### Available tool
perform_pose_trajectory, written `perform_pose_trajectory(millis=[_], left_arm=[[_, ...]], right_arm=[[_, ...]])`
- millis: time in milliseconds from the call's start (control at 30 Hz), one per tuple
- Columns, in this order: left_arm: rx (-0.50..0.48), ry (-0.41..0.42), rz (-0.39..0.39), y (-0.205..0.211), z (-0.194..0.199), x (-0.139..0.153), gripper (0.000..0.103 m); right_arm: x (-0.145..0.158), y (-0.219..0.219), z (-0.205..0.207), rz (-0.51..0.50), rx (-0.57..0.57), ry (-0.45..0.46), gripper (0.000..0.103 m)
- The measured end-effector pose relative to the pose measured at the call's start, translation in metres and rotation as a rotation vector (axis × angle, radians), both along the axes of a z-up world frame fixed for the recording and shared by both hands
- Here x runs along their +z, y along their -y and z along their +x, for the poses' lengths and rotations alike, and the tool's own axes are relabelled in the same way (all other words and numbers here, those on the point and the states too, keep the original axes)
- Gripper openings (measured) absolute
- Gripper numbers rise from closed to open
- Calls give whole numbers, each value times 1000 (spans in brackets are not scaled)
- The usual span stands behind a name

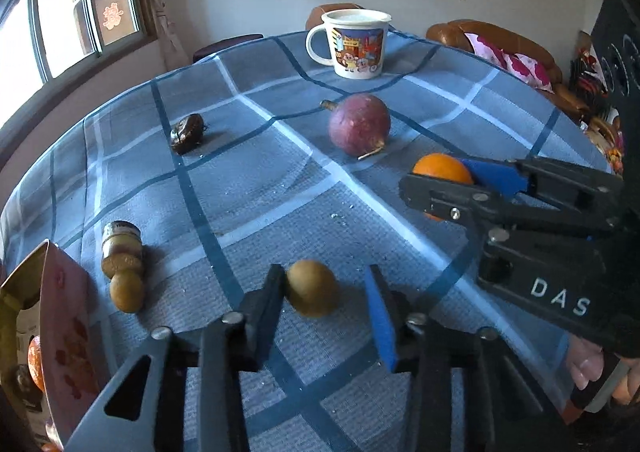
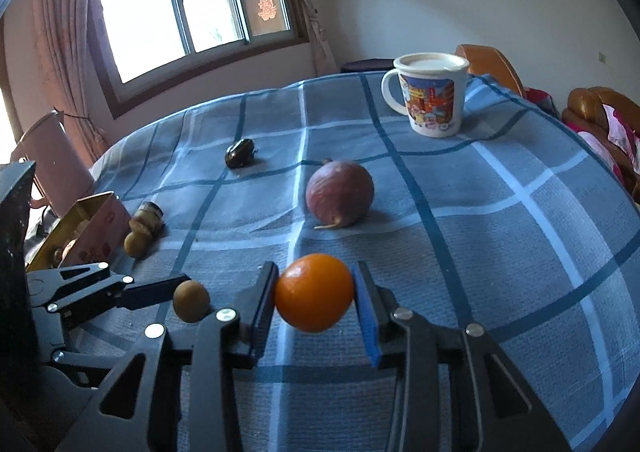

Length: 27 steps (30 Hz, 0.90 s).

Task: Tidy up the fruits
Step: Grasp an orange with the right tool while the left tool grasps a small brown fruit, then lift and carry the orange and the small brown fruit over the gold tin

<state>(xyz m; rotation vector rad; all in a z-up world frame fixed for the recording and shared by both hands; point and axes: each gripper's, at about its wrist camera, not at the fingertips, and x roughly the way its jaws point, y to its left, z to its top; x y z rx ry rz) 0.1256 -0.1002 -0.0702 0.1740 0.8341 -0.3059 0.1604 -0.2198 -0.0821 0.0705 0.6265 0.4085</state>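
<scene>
1. Left wrist view: the left tool (image 1: 325,278) points down at the desk (image 1: 256,211), which has a blue checked cloth on it.
2. A small brown fruit (image 1: 312,288) sits between its two fingers. It touches the black finger on one side, but there is a gap before the blue pad on the other side, so this tool is not pinching it - its jaws stand a bit wider than the fruit.
3. The right tool (image 2: 315,272) is closed on the orange (image 2: 314,292). Both its fingers press on the sides of the orange.
4. The orange is near the front of the desk, just in front of the purple fruit (image 2: 340,193). I cannot tell if the orange sits on the cloth or is lifted a little.
5. The purple fruit is big and round, with a short stem, and lies in the middle of the desk.
6. A dark wrinkly fruit (image 1: 187,133) lies alone, well apart from the others, toward the window (image 2: 180,3).
7. A little jar (image 1: 120,246) lies on its side by the pink box (image 1: 68,332). A second brown fruit (image 1: 127,292) lies right at the jar's mouth, touching it.
8. The pink box stands at the edge of the desk - something orange shows inside it.
9. A white mug (image 1: 352,43) with cartoon pictures stands upright at the far side of the desk.
10. Some fingers of a person's hand (image 1: 588,368) show under the right tool's handle.
</scene>
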Motion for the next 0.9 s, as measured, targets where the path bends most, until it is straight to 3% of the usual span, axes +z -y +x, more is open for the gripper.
perform_pose_trajectory(millis=[167,900], left_arm=[[8,4,-72,-11,-1,4,28],[78,138,-120,-26,-15,21,28]], right_arm=[[-1,-5,1,-20,17,-6,41],[6,-8,-15,-30,38,86,41]])
